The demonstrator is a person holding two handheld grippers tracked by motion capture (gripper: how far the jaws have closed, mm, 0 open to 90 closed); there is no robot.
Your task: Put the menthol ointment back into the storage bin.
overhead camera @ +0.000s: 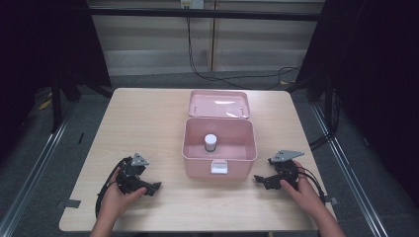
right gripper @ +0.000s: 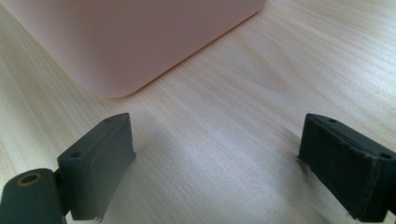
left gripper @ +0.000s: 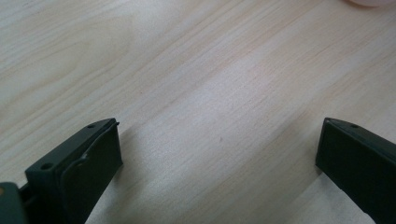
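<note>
the box (overhead camera: 219, 148) is pale pink all over, walls and floor alike, with a small white latch plate (overhead camera: 219, 167) on its near wall. its lid (overhead camera: 218, 103), lying open just behind the box, is the same pink with white glints of light on it. inside the box stands a small jar (overhead camera: 210, 142), grey-white in the body with a lighter white top. the table (overhead camera: 148, 118) under the box is light beige wood with fine brownish grain lines. left of the box, the left gripper (overhead camera: 154, 187) is black with a grey three-cornered plate; right of the box, the right gripper (overhead camera: 259, 179) is black with the same grey plate.
</note>
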